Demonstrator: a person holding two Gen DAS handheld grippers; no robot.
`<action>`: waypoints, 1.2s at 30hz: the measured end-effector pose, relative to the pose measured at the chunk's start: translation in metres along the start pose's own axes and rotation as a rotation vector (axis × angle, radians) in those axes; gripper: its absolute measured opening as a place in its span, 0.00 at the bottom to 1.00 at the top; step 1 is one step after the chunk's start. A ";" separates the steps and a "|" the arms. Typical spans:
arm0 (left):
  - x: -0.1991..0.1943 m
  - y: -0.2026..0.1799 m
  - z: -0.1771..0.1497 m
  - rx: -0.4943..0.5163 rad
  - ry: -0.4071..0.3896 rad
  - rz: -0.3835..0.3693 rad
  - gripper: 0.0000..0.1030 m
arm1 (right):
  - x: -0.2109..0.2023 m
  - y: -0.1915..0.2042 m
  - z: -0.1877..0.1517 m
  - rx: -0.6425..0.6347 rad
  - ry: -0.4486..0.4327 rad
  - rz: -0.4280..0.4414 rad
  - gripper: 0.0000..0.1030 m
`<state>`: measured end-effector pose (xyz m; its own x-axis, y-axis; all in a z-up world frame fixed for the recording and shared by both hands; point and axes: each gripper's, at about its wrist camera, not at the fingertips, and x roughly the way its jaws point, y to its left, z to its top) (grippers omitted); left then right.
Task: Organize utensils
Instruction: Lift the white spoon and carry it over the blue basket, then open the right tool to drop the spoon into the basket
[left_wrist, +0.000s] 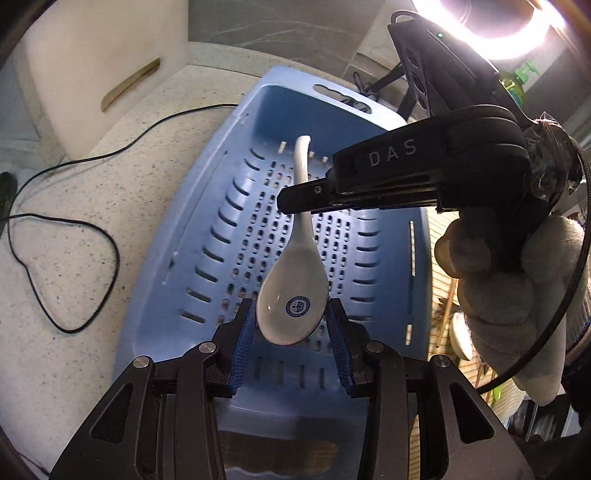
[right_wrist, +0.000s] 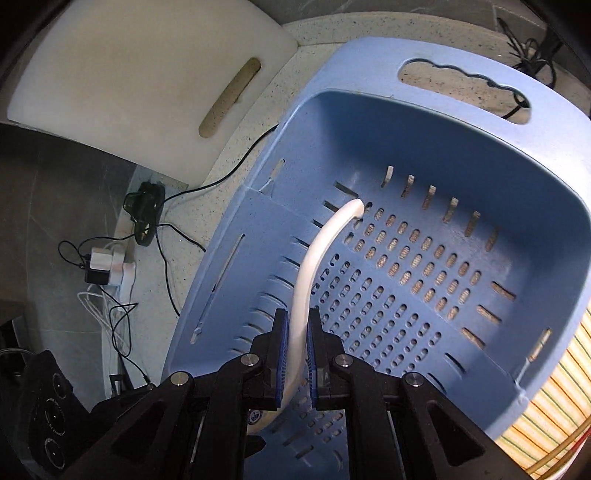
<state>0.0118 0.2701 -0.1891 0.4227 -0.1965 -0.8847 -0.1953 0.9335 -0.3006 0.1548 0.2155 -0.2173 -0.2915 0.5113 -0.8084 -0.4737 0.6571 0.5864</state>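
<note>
left gripper (left_wrist: 291, 325) clamps spoon (left_wrist: 295, 295) bowl | right gripper (right_wrist: 297, 350) clamps handle | left-only: glove (left_wrist: 509, 295)

Spoon (right_wrist: 308, 280) bowl hidden behind right tongs (right_wrist: 295, 350)

Glossy ceramic spoon (left_wrist: 291, 295); matt plastic basket (right_wrist: 461, 122)

My right gripper (right_wrist: 296, 354) pinches the handle of a white spoon (right_wrist: 314, 258) between its blue pads, above a blue slotted basket (right_wrist: 461, 155) on the speckled counter (right_wrist: 177, 236).
</note>
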 end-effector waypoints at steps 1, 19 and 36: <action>0.000 0.002 0.001 -0.001 -0.002 0.006 0.37 | 0.001 0.002 0.001 -0.009 0.001 -0.009 0.11; -0.024 0.009 0.003 -0.016 -0.051 0.087 0.36 | -0.014 0.009 -0.001 -0.056 -0.028 -0.044 0.32; -0.055 -0.056 -0.024 0.022 -0.133 0.053 0.37 | -0.139 -0.035 -0.065 -0.141 -0.248 -0.008 0.42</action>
<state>-0.0214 0.2212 -0.1325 0.5260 -0.1066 -0.8437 -0.2013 0.9483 -0.2453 0.1579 0.0859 -0.1287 -0.0832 0.6374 -0.7661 -0.5911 0.5873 0.5528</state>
